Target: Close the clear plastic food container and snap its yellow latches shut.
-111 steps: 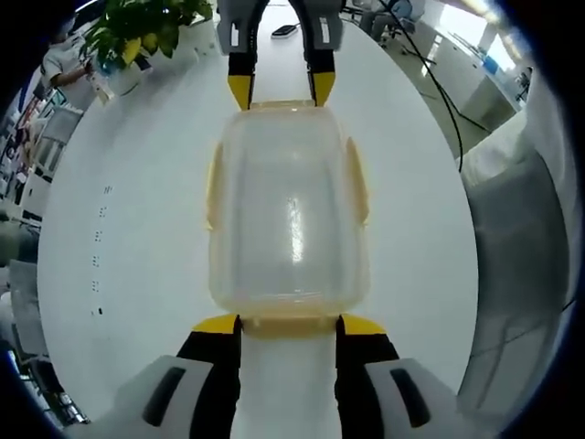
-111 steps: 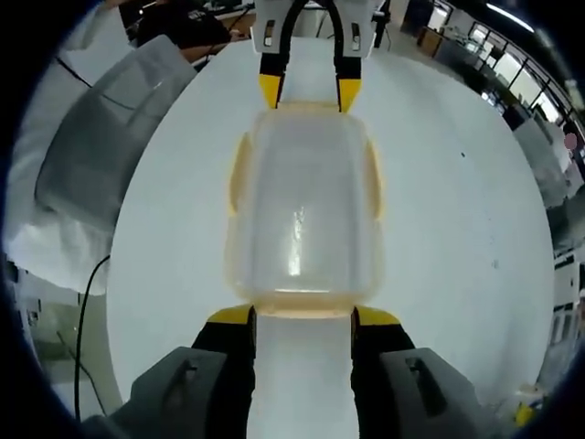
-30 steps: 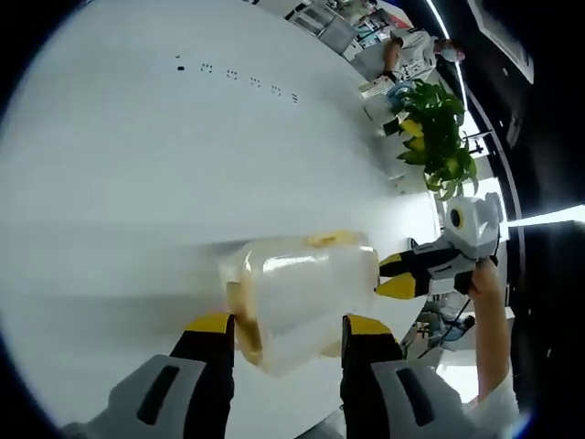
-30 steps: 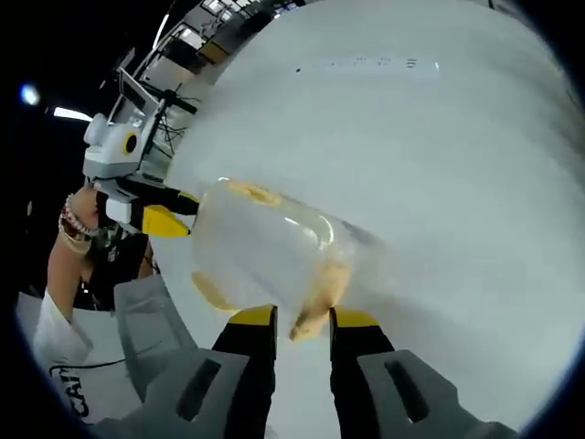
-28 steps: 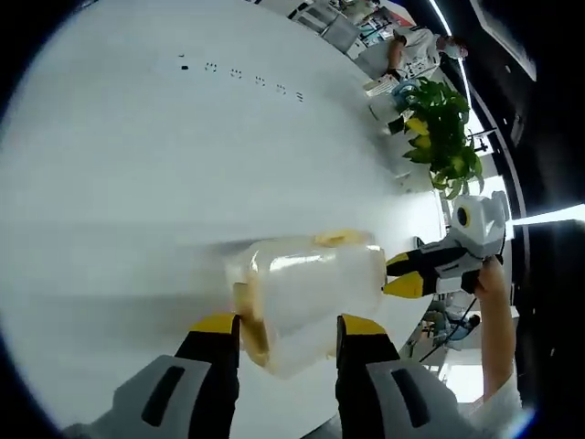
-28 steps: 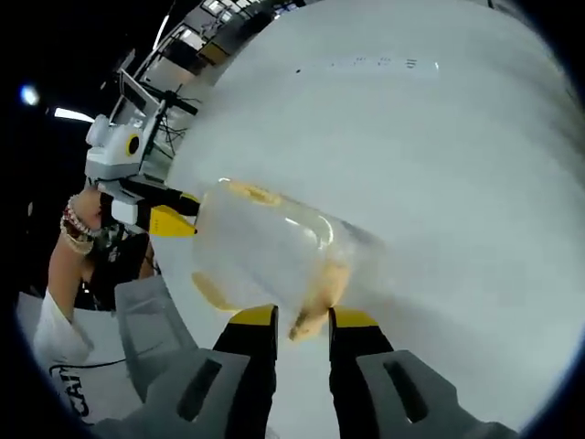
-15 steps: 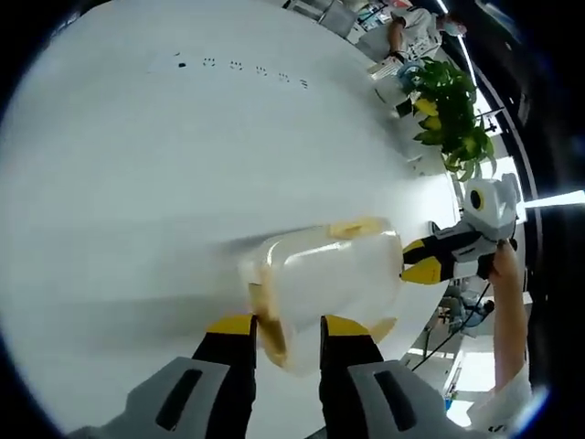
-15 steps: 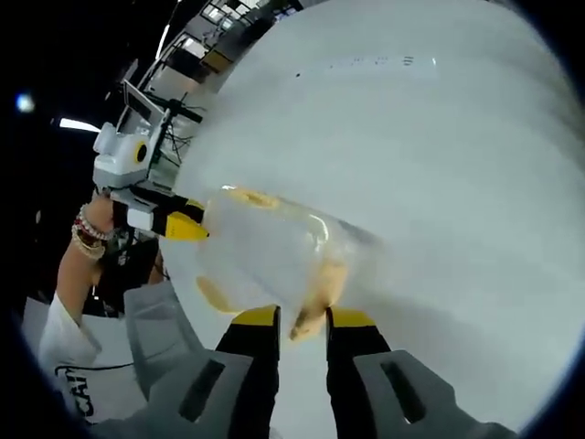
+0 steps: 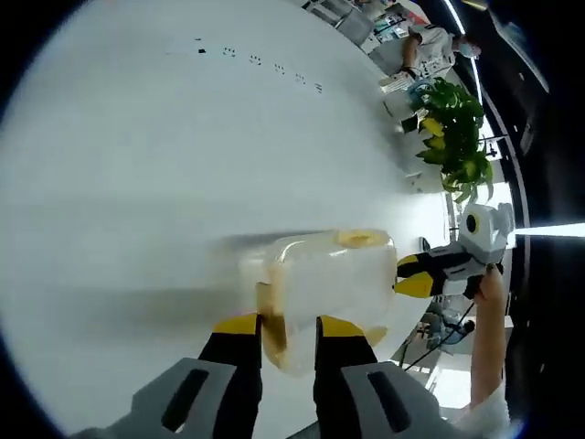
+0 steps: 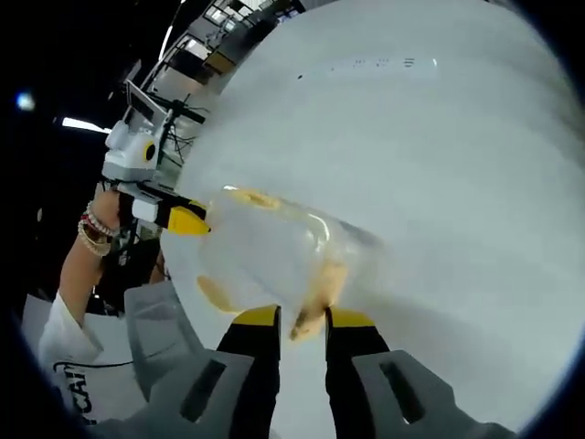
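Note:
The clear plastic container (image 9: 324, 279) lies on the white table (image 9: 137, 165) with its lid on. My left gripper (image 9: 289, 325) is shut on the yellow latch (image 9: 271, 315) at its near end. At the container's far end a hand holds my right gripper (image 9: 413, 274), whose yellow tips touch that end. In the right gripper view the container (image 10: 265, 251) runs away to the upper left. There my right gripper (image 10: 303, 317) is shut on the yellow latch (image 10: 308, 315) nearest to it. My left gripper (image 10: 187, 219) meets the opposite end.
A green potted plant (image 9: 452, 137) stands at the table's far edge, with a person (image 9: 430, 46) beyond it. Small black marks (image 9: 256, 59) dot the tabletop. A grey cover (image 10: 151, 320) and an arm with bracelets (image 10: 91, 233) are beside the table edge.
My left gripper's jaws have narrowed from a wide stance onto the near latch. The right gripper stays shut on its latch. Both views have shifted slightly.

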Demonstrator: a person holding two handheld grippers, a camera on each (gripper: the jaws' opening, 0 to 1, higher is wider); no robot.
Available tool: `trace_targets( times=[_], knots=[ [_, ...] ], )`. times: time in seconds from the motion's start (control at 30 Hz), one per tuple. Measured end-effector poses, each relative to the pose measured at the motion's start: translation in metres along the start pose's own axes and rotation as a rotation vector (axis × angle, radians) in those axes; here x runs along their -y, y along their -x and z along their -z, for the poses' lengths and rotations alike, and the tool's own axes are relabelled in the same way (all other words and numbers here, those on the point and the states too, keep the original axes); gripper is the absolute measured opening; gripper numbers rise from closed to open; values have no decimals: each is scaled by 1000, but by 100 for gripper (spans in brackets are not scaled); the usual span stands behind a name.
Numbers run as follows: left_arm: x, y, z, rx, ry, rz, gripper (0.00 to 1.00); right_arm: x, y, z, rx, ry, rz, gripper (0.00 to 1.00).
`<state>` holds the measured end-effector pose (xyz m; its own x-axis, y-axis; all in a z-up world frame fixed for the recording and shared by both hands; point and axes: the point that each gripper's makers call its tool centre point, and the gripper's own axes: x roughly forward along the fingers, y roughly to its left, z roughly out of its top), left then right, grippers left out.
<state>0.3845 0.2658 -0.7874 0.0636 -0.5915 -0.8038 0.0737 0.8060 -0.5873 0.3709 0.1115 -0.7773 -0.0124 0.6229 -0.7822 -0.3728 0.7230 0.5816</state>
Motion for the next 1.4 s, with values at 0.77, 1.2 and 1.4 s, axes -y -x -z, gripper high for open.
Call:
trace_targets(
  times=[0.77,1.2,1.4],
  knots=[
    [8,-3,2,17,-46,4,14,1,8,-1,24,-72,-80,11],
    [9,-5,2,42,-150,-24,19,-1,5,11,23,-28,-48,14],
    [9,-4,-1,80,-268,-35,21,-2,3,11,6,33,-17,15]
  ],
)
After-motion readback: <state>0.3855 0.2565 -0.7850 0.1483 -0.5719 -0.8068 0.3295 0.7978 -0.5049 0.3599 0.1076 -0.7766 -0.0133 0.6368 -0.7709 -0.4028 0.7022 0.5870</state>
